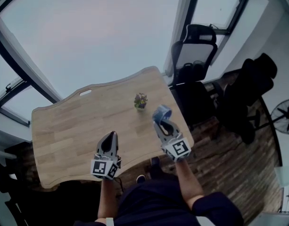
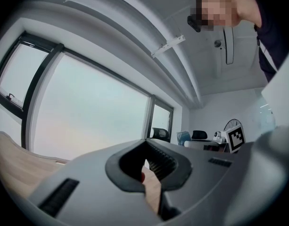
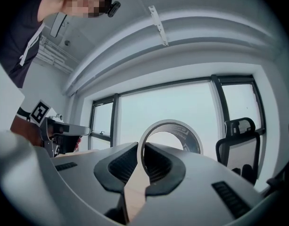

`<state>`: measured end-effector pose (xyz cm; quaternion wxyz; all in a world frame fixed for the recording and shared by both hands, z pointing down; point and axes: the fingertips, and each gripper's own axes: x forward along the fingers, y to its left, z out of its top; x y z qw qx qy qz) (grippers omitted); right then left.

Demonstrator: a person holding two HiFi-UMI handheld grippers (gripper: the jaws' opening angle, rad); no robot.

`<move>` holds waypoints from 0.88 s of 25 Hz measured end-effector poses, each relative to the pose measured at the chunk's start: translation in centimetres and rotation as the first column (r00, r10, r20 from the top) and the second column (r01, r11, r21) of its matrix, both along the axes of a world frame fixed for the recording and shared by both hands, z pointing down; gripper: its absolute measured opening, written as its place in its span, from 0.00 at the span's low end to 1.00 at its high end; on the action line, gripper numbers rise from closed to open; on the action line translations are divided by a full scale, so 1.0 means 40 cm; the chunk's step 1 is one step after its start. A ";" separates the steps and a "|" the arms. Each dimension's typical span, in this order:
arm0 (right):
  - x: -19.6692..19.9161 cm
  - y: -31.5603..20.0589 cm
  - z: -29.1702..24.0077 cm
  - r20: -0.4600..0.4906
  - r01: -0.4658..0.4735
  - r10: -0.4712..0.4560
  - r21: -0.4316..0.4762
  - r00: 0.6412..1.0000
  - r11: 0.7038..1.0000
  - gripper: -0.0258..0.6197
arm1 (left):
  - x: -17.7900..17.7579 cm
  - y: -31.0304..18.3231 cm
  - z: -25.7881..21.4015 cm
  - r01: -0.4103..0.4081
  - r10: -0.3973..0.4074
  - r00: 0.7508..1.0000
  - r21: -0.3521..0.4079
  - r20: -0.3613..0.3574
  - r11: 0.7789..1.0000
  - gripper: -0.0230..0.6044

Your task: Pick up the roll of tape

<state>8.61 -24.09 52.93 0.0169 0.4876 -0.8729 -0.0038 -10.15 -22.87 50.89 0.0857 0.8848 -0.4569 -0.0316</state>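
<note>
1. The left gripper [image 1: 111, 136] is held over the near edge of the wooden counter [image 1: 64, 126], somewhat left of the middle. In the left gripper view its jaws [image 2: 146, 171] are seen drawn together, with only a thin slit between them. Nothing is held in it, and no part in the task is seen for it.
2. A small potted plant [image 1: 140, 100] is seen further in, nearer the far right corner. It is well apart from both grippers.
3. The right gripper [image 1: 162, 121] is held over the right part of the counter, near the right edge. In the right gripper view its jaws [image 3: 140, 168] are seen pressed on the wall of the roll of tape [image 3: 191, 140], one pad inside the ring and one outside.
4. The roll of tape [image 1: 161, 112] is carried upright at the tips of the right gripper. It appears to be lifted off the counter, because only window is seen behind it and the wood shows below, between the jaws.
5. The grasp is therefore judged to be done, and the lift to be done or almost done. What is left, if anything, is only that the roll be raised a little more and held steady. The hold on the thin wall looks firm, although a slip cannot be excluded.
6. Office chairs [image 1: 196, 46] are seen beyond the right edge.
</note>
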 end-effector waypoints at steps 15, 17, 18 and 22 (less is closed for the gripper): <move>-0.007 0.038 -0.038 -0.039 0.023 -0.021 0.046 0.999 0.999 0.10 | 0.020 0.007 -0.008 -0.024 0.024 1.000 0.007 -0.008 1.000 0.05; -0.004 0.041 -0.040 -0.026 0.020 -0.019 0.045 0.999 0.999 0.10 | 0.021 0.009 -0.005 -0.025 0.025 1.000 0.015 -0.001 1.000 0.05; -0.002 0.041 -0.043 -0.015 0.019 -0.018 0.049 1.000 0.999 0.10 | 0.020 0.010 -0.002 -0.025 0.025 1.000 0.015 0.001 1.000 0.05; 0.010 0.039 -0.058 0.022 0.005 -0.007 0.057 1.000 0.998 0.10 | 0.016 0.011 0.006 -0.018 0.018 1.000 0.003 0.005 1.000 0.05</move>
